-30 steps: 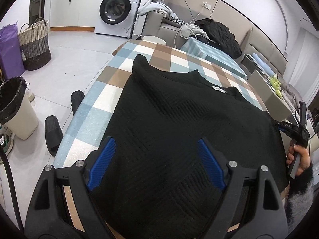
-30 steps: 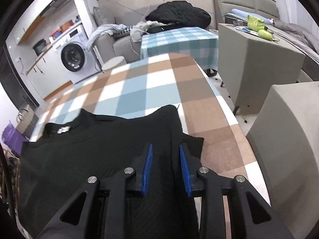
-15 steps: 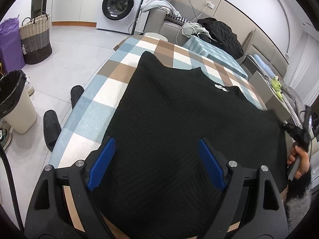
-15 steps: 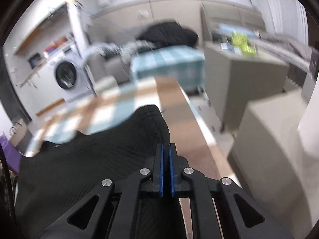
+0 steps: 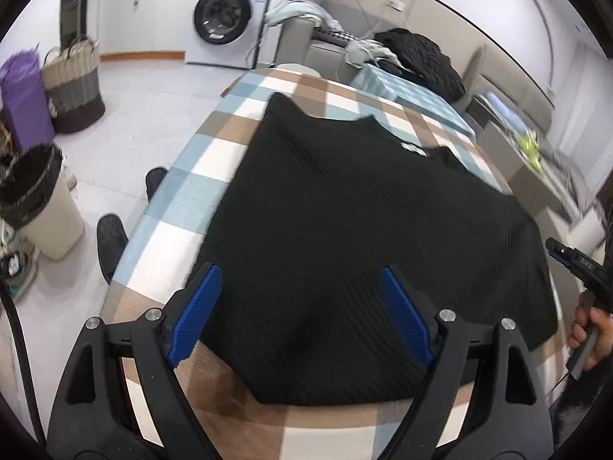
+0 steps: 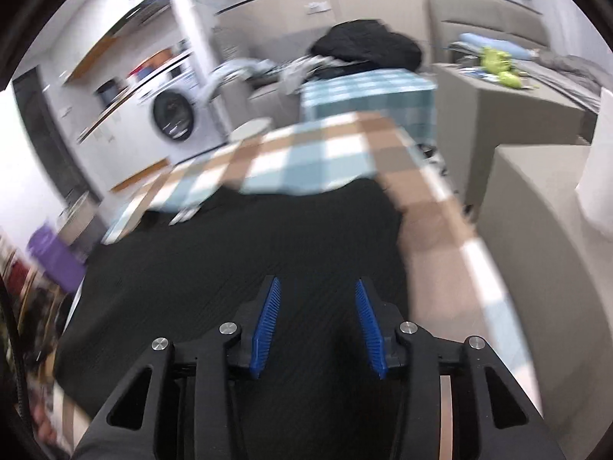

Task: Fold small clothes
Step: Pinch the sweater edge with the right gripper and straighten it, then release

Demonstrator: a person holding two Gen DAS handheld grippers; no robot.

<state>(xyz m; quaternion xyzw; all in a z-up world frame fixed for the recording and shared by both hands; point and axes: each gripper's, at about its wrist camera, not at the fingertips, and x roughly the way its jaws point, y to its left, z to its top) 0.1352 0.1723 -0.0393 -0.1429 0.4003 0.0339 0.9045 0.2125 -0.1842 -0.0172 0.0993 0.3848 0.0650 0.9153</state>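
The black sweater (image 5: 345, 237) is a matt ribbed knit, soft-looking, with a small white woven label at the neck. Under it the worktop (image 5: 184, 191) wears a checked cloth, flat and dull. Each tool (image 5: 299, 306) is matt black plastic with ridged blue pads and bright metal screws. The floor (image 5: 145, 115) is pale and smooth, possibly tile; the basket (image 5: 72, 84) is woven.
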